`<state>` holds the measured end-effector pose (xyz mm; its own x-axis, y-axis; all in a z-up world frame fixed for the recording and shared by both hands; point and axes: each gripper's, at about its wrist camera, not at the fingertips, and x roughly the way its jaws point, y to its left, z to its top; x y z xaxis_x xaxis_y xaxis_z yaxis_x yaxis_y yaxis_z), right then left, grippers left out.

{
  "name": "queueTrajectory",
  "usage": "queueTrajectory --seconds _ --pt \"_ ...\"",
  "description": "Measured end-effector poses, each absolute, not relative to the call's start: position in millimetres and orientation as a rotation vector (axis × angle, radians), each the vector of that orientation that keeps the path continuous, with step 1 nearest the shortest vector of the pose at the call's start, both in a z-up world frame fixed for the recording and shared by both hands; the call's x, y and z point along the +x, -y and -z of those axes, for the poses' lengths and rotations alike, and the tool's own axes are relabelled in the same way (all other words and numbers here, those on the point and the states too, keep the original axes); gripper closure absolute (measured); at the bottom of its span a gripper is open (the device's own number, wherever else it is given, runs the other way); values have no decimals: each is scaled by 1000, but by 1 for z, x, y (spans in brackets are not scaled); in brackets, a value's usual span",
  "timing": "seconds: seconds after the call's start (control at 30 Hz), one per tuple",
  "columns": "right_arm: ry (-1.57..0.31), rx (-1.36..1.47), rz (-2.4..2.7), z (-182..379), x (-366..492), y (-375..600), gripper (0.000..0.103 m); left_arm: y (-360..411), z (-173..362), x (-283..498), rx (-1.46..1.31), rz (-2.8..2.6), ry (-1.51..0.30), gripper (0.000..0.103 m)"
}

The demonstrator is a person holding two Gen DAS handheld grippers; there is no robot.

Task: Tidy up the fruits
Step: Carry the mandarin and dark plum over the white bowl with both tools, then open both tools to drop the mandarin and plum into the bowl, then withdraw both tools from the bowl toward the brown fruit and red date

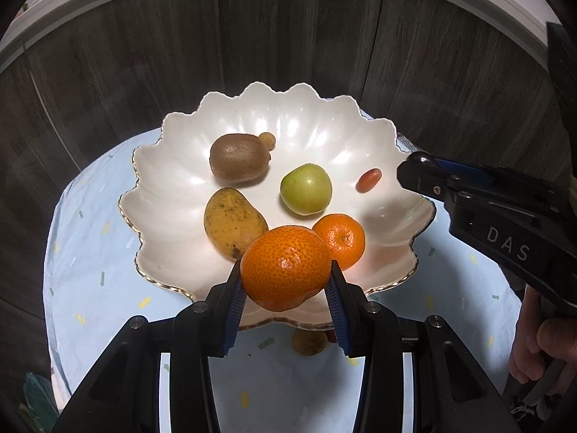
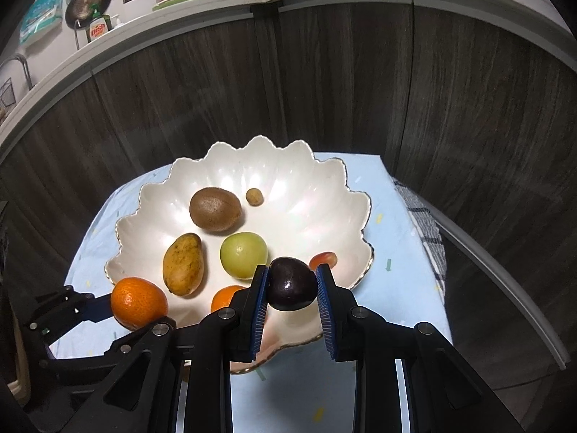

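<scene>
While the left gripper (image 1: 286,281) clamps a large mandarin (image 1: 285,267) over the 6 o'clock rim of the scalloped white bowl (image 1: 162,187), the right gripper (image 2: 292,288) clamps a dark plum (image 2: 290,283) over the bowl's 5 o'clock edge. Inside the bowl: kiwi (image 1: 239,158) at 11 o'clock, small mango (image 1: 232,220) at 8, green fruit (image 1: 305,189) near centre, second mandarin (image 1: 340,240) at 6, red grape (image 1: 368,179) at 3.
</scene>
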<state>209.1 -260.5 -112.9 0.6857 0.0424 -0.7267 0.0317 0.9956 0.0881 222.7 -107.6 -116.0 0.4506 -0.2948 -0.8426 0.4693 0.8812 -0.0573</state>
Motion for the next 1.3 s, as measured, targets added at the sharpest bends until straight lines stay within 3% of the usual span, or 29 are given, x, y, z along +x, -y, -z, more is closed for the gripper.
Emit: queueTrajectory --seconds 0.1,0.17,0.23,0.3,0.4,0.53,0.77,1.3 --pt "-827 98 -9 116 212 260 75 107 119 223 198 471 -1004 54" --pt "-833 98 -10 117 214 260 75 106 117 221 202 450 -983 31" --pt "-836 99 -8 117 214 260 70 104 114 222 206 440 -972 29" --pt "-827 99 2 115 213 260 51 103 113 223 212 424 -968 23" --pt "-810 96 30 112 211 262 35 99 110 224 209 404 -957 20" --pt "-800 97 36 108 210 263 33 94 104 223 201 381 -943 12" --pt "-784 98 37 101 206 261 31 91 98 223 197 362 -929 7" --pt "-746 96 38 83 190 254 30 82 75 215 185 345 -892 6"
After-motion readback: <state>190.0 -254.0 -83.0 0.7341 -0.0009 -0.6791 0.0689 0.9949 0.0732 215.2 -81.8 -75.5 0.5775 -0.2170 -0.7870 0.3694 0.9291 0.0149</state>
